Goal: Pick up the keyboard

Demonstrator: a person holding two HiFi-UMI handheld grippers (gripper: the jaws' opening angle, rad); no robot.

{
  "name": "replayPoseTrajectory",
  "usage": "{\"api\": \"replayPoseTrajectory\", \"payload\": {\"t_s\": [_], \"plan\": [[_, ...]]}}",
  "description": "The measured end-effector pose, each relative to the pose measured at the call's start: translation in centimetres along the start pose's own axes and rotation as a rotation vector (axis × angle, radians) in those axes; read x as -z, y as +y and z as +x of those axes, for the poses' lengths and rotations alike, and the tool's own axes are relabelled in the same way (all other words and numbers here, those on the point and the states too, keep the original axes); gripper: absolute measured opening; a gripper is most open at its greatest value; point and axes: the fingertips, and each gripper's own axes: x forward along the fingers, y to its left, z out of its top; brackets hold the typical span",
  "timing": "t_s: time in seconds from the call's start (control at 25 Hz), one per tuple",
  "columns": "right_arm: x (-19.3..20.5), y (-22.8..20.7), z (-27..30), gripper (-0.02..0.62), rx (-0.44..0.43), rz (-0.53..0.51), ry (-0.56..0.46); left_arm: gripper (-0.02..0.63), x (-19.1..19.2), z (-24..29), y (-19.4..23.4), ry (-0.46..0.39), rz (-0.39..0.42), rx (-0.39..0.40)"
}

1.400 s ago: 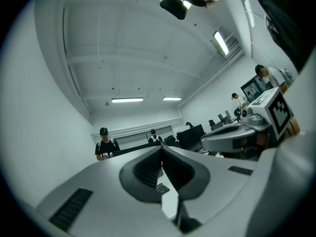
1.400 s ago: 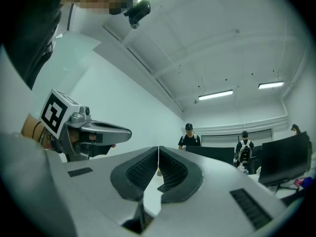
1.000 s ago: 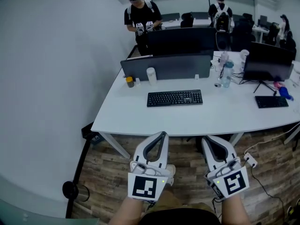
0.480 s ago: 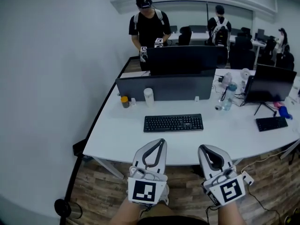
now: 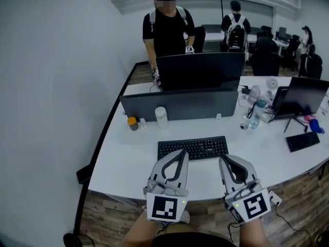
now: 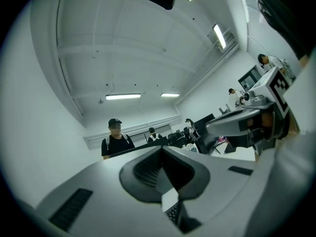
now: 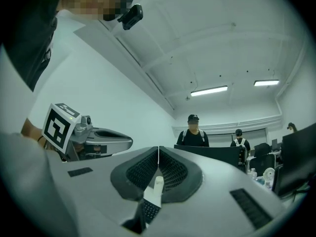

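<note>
A black keyboard (image 5: 198,146) lies flat on the white desk (image 5: 123,161), in front of a grey divider screen. Both grippers hover side by side over the desk's front edge, pointing at the keyboard, each shut with nothing between its jaws. In the head view my left gripper (image 5: 180,152) has its tip over the keyboard's near left part. My right gripper (image 5: 226,160) has its tip by the near right corner. A strip of keyboard (image 6: 173,213) shows below the shut jaws in the left gripper view, and the keyboard (image 7: 149,210) likewise in the right gripper view.
Behind the keyboard stand a grey divider (image 5: 180,104), a dark monitor (image 5: 200,71), a white cylinder (image 5: 161,117) and a small yellow-topped jar (image 5: 133,123). A person (image 5: 167,27) stands across the desk. At the right are bottles (image 5: 254,118), a second monitor (image 5: 303,95) and a second keyboard (image 5: 303,141).
Both shut grippers have moved forward from over the floor to the desk. Their tips now reach the keyboard's near edge. The desk and keyboard appear closer.
</note>
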Motion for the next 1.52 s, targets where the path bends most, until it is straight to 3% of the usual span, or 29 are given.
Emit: {"api": "replayPoseTrajectory", "payload": {"t_s": [0.36,0.76,1.32,1.52], "plan": [[1.2,-3.4,7.3,0.032,0.051,-0.018,0.007,0.009,2.3,6.4,4.7,-0.045,0.01,0.075],[2.0,-4.5,12.3,0.032,0.074,-0.062,-0.005,0.009,4.6,9.7,6.0,-0.071,0.02,0.182],[5.5,-3.9,15.9,0.032,0.065,-0.089,0.089,0.009,9.0,11.4,8.8,-0.036,-0.065,0.205],[6.3,-3.2,16.1,0.032,0.042,-0.076,0.08,0.009,10.8,11.7,9.2,-0.009,-0.076,0.202]]}}
